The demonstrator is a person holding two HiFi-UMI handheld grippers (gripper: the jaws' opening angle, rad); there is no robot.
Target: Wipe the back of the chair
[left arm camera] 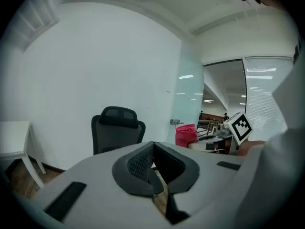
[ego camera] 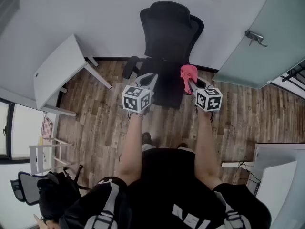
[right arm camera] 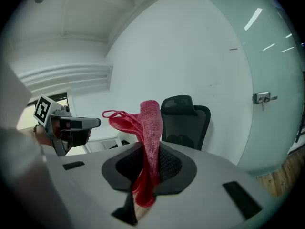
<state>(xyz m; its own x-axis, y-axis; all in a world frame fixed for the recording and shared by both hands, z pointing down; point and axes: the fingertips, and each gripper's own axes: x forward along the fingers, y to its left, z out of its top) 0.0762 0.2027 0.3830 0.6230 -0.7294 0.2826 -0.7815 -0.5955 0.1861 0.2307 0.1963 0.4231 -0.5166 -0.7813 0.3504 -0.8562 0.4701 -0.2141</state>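
A person stands on a wood-plank floor [ego camera: 95,123] facing a black mesh-back office chair [ego camera: 169,32], which sits at the upper centre of the head view against a white wall [ego camera: 95,8]. Both forearms are extended, and neither tool touches the backrest.

The right gripper [ego camera: 189,84] is clenched on a pink cloth [ego camera: 187,74]. In the right gripper view the cloth [right arm camera: 150,128] runs up between the pressed pads of the gripper [right arm camera: 150,168] and flops over to the left, with the chair [right arm camera: 186,123] beyond it at centre right.

The left gripper [ego camera: 147,79] is held level with it, just left of centre. In the left gripper view its jaws are pressed together at the tips with nothing between them [left arm camera: 153,163]. The chair [left arm camera: 116,132] stands beyond at centre left, and the cloth [left arm camera: 187,135] shows at centre right.

A white table [ego camera: 55,70] stands at the upper left of the head view, and a frosted glass door [ego camera: 267,46] with a metal handle [ego camera: 255,37] is at the upper right.
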